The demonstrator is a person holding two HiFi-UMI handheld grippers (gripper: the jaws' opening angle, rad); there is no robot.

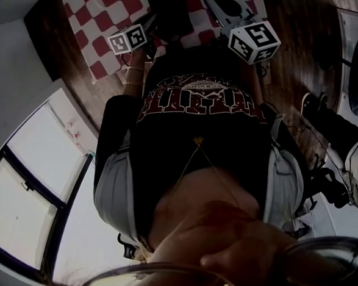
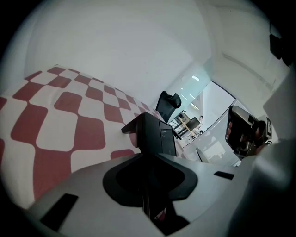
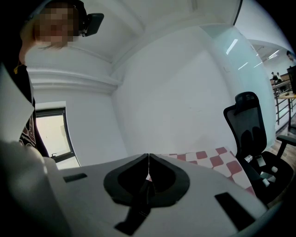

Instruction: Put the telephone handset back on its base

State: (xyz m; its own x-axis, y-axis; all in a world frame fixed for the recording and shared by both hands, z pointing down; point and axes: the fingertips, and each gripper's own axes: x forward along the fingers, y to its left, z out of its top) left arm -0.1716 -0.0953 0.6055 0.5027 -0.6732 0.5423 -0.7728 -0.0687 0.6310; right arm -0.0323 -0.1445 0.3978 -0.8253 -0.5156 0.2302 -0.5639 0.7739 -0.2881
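In the head view a black telephone (image 1: 170, 11) lies on the red and white checked cloth (image 1: 97, 23) at the top of the picture. My left gripper (image 1: 153, 24) reaches in at its left side. In the left gripper view a black boxy part of the telephone handset (image 2: 155, 134) stands between the jaws and runs down into their notch, so my left gripper (image 2: 150, 185) looks shut on it. To the right of the telephone, my right gripper (image 1: 218, 1) hovers over the cloth. Its jaws (image 3: 148, 162) meet in a thin line with nothing between them.
A black office chair (image 3: 252, 132) stands to the right of the checked table (image 3: 208, 159). White walls lie beyond the table. The person's body fills the middle of the head view, with wooden floor (image 1: 296, 70) on the right and a window (image 1: 35, 180) on the left.
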